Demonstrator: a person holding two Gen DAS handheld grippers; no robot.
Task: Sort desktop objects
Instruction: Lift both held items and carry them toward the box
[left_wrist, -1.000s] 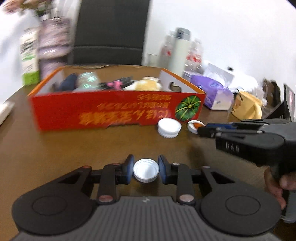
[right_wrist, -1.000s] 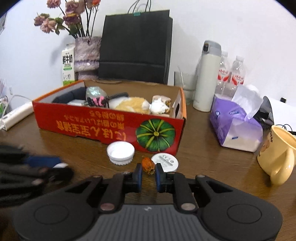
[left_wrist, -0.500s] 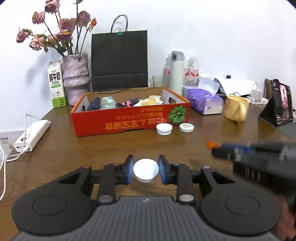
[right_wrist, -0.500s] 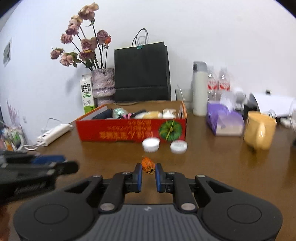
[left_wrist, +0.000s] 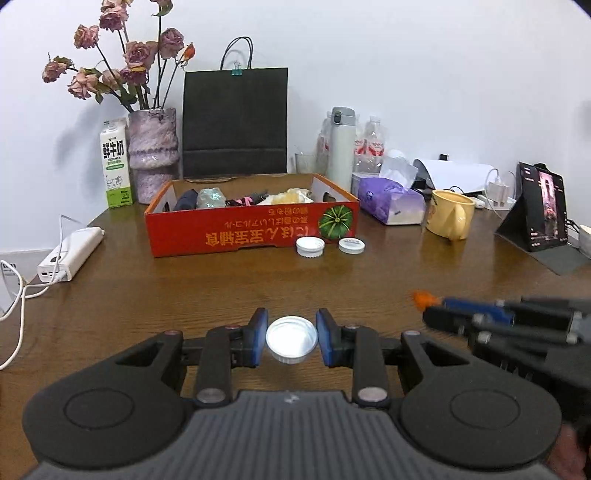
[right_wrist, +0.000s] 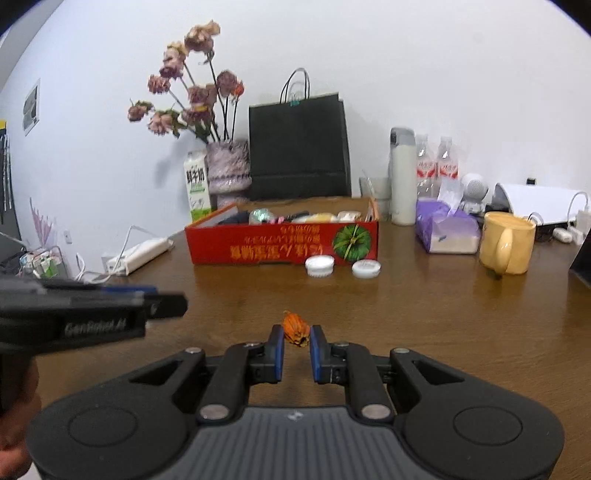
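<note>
The wooden table (left_wrist: 155, 291) carries a red cardboard box (left_wrist: 251, 229) printed with upside-down yellow characters and a green pumpkin; beside the vase stands a milk carton (left_wrist: 116, 164) marked 鲜牛奶. "GenRobot.AI" reads faintly on the left gripper's side in the right wrist view. The left gripper (left_wrist: 291, 336) clamps a white bottle cap (left_wrist: 291, 339); the right gripper (right_wrist: 296, 341) pinches a small orange dried flower (right_wrist: 295, 328). Both have pulled well back from the box since a second ago, leaving two white caps (left_wrist: 310, 246) at its front. The box contents are too jumbled to identify.
</note>
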